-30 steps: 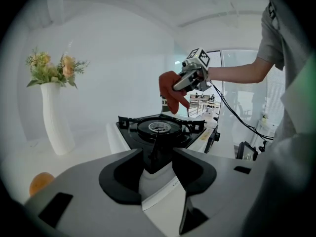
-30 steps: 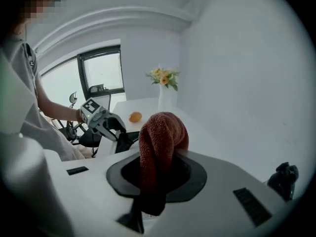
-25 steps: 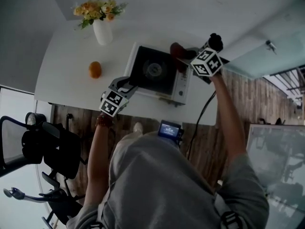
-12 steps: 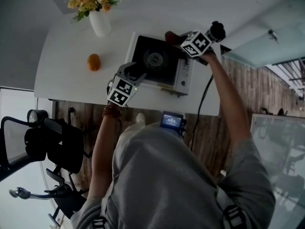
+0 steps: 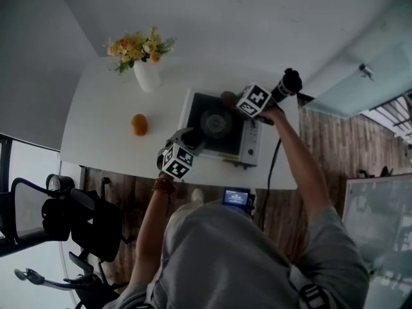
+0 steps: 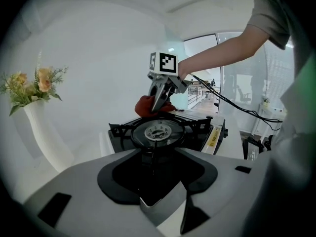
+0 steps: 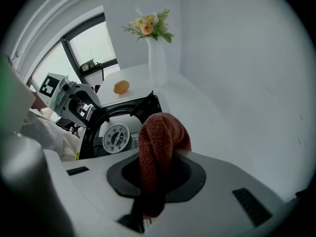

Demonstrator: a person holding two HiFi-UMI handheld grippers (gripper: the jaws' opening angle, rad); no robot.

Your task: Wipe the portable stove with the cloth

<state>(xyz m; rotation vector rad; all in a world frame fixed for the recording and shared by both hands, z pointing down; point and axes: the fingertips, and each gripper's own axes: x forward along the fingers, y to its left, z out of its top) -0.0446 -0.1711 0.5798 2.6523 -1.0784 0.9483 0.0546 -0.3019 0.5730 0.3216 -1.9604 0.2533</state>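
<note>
The portable stove (image 5: 250, 148) lies on the white table (image 5: 106, 111), its black top and round burner (image 6: 158, 131) facing up. My right gripper (image 5: 232, 102) points steeply down over the stove's far edge and is shut on a red-brown terry cloth (image 7: 158, 142). The cloth (image 6: 144, 106) hangs just at that edge, and whether it touches the stove is unclear. My left gripper (image 5: 188, 138) stands at the stove's near left corner. Its jaws are wide apart, with the pan support just ahead of them and nothing pinched in the left gripper view (image 6: 158, 157).
A white vase of flowers (image 5: 147, 76) and an orange (image 5: 139, 124) stand on the table left of the stove. The table's front edge runs just below the stove. A black office chair (image 5: 77, 217) is on the floor at lower left. A cable trails from the right gripper.
The right gripper has come down with the cloth from above the stove's far right corner to its far edge. The left gripper has shifted a little along the near left corner.
</note>
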